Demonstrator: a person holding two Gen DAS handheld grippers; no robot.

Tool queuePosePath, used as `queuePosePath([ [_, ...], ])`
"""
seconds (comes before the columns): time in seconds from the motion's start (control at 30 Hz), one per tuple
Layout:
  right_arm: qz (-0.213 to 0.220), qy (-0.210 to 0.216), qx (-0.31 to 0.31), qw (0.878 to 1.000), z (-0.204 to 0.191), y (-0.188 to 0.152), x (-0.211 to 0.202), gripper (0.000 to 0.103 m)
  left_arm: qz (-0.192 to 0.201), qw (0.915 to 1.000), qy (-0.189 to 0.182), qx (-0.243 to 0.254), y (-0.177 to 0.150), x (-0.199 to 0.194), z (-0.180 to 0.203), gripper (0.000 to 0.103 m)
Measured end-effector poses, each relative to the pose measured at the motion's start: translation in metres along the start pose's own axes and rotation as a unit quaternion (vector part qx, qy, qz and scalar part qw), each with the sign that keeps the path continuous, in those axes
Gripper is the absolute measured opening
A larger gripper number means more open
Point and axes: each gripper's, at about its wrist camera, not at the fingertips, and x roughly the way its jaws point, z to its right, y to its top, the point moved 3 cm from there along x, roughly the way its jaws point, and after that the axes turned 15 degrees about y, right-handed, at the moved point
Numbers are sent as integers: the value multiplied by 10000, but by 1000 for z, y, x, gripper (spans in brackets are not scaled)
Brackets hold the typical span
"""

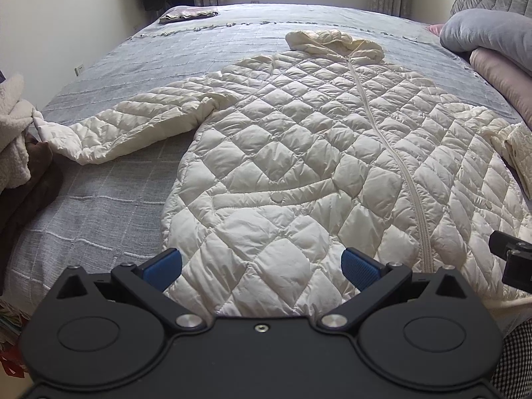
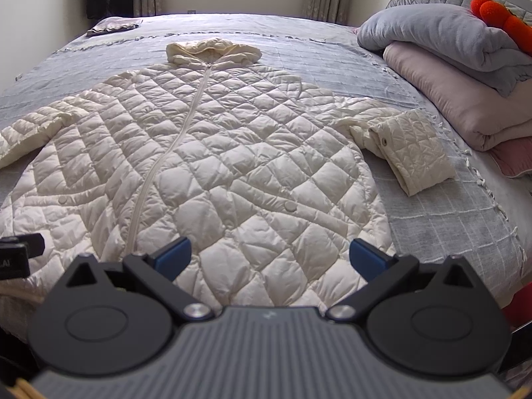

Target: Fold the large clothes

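Note:
A long cream quilted hooded coat (image 1: 299,153) lies flat and zipped on the grey bed, hood at the far end, hem nearest me. It also fills the right wrist view (image 2: 212,153). Its left sleeve (image 1: 133,123) stretches out to the left. Its right sleeve (image 2: 409,146) is bent, with the cuff folded back. My left gripper (image 1: 262,266) is open and empty above the hem, left of the zip. My right gripper (image 2: 269,259) is open and empty above the hem, right of the zip.
The grey bedspread (image 1: 116,199) covers the bed. Folded grey and pink duvets (image 2: 465,76) with an orange toy (image 2: 502,23) are stacked at the right. Fleecy and brown clothes (image 1: 16,153) lie at the left edge. A folded cloth (image 1: 189,13) lies at the far corner.

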Motion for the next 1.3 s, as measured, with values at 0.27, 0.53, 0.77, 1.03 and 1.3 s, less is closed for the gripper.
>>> queuePosePath([
  [0.27, -10, -8, 1, 10000, 1, -1, -1, 103, 15, 10000, 5, -9, 0, -2, -1, 103],
  [0.53, -71, -2, -53, 10000, 2, -4, 2, 103, 35, 10000, 17, -57, -1, 2, -5, 103],
  [0.77, 99, 44, -341, 9994, 21, -5, 0, 103, 559, 9983, -125, 54, 3, 11, -26, 103],
  [1.03, -343, 668, 915, 9930, 101, -11, 13, 103, -249, 9888, -1340, -603, 0, 61, -87, 103],
  [1.3, -238, 1760, 2123, 9609, 139, -49, 29, 38, -938, 9482, -2773, -1234, -37, 82, -91, 35],
])
